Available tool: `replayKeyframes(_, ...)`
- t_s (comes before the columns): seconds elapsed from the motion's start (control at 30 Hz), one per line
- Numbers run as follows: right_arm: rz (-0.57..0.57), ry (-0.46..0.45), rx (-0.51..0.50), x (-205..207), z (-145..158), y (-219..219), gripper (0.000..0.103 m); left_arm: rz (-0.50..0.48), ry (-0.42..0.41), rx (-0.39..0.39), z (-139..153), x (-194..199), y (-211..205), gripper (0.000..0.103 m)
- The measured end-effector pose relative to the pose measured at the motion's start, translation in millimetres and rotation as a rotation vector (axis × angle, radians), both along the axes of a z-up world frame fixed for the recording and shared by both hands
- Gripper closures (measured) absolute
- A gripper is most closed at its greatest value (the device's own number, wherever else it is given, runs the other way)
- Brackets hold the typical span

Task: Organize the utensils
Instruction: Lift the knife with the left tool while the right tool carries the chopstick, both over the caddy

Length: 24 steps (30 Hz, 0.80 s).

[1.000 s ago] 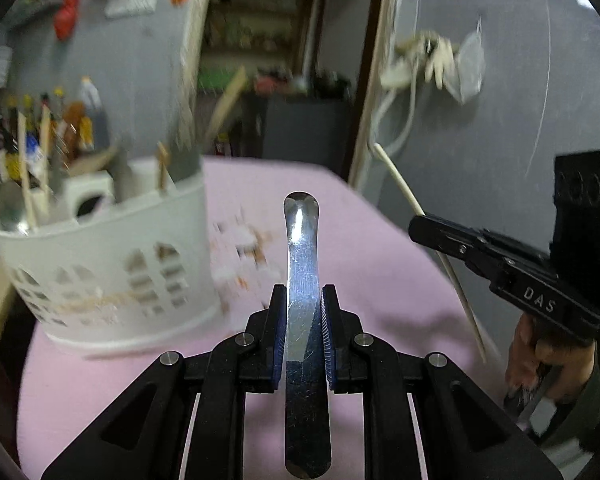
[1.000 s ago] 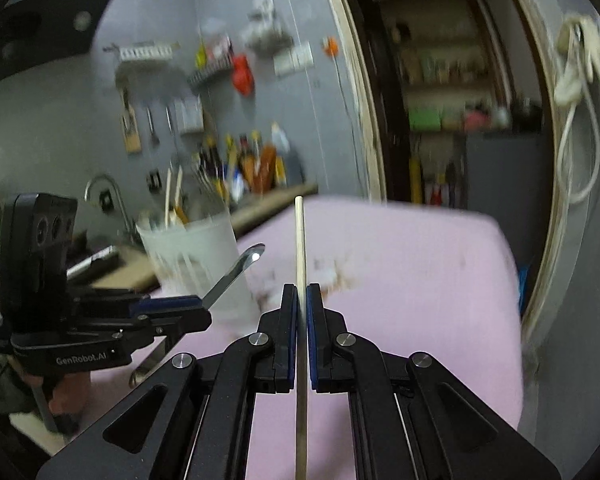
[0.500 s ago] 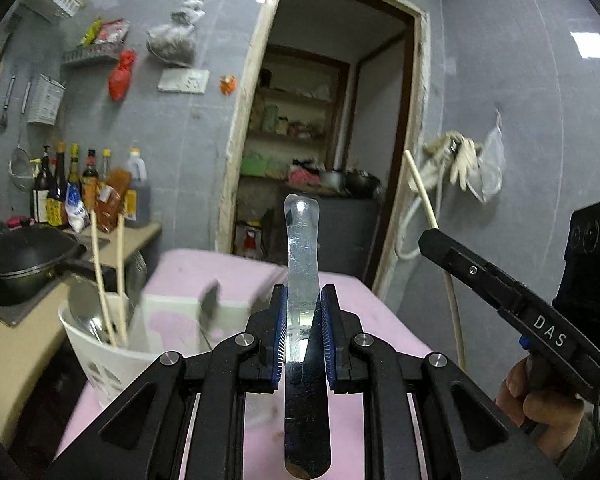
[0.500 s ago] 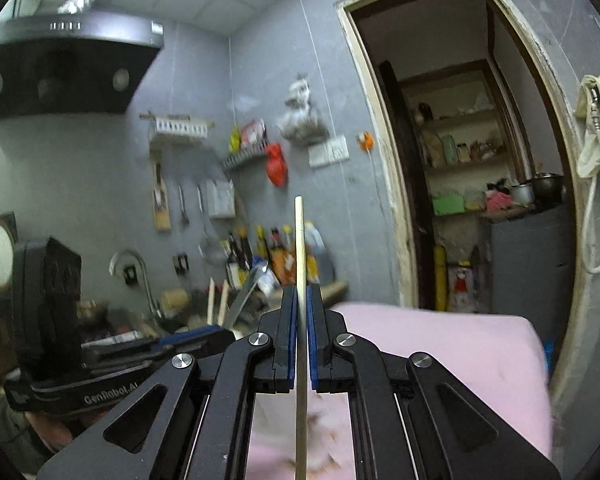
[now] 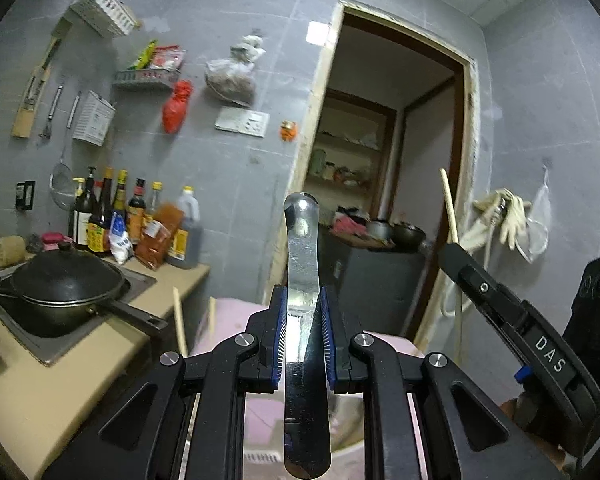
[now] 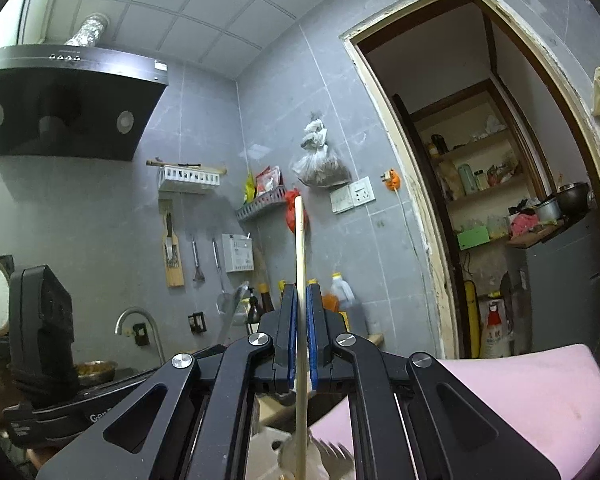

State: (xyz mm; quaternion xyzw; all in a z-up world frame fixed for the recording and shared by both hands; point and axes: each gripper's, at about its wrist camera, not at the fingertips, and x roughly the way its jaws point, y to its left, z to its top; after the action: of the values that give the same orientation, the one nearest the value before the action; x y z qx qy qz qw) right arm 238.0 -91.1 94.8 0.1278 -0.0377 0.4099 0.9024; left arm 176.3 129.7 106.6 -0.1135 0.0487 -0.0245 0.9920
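My left gripper is shut on the flat handle of a shiny metal utensil that points up and forward. My right gripper is shut on a single pale wooden chopstick, held upright. Both are raised and tilted up toward the wall. The right gripper shows at the right of the left wrist view, its chopstick sticking up. The left gripper shows at the lower left of the right wrist view. Two chopstick ends rise below the left gripper; the white holder is mostly hidden.
A pink-covered table lies below. A counter at left carries a black wok and several sauce bottles. A range hood hangs upper left. A doorway opens onto a pantry.
Both grippers have tilted upward while holding their utensils. The white utensil holder and table have dropped out of the left wrist view; the wall and ceiling now fill both views.
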Motion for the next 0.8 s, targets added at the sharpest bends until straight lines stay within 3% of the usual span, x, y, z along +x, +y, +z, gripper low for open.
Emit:
replayKeyframes(0.2,0.014,-0.034,0.068,12,-2,15,0.100,0.047,-0.057,-0.098,-4,9,39,0.090)
replayKeyframes(0.53,-0.040,-0.090,0.068,17,-18,28,0.100,0.098,-0.129,-0.308,-26,9,91,0.090)
replayKeyframes(0.8,-0.049,-0.087,0.083,22,-26,26,0.100,0.137,-0.156,-0.299,-36,1,82,0.090)
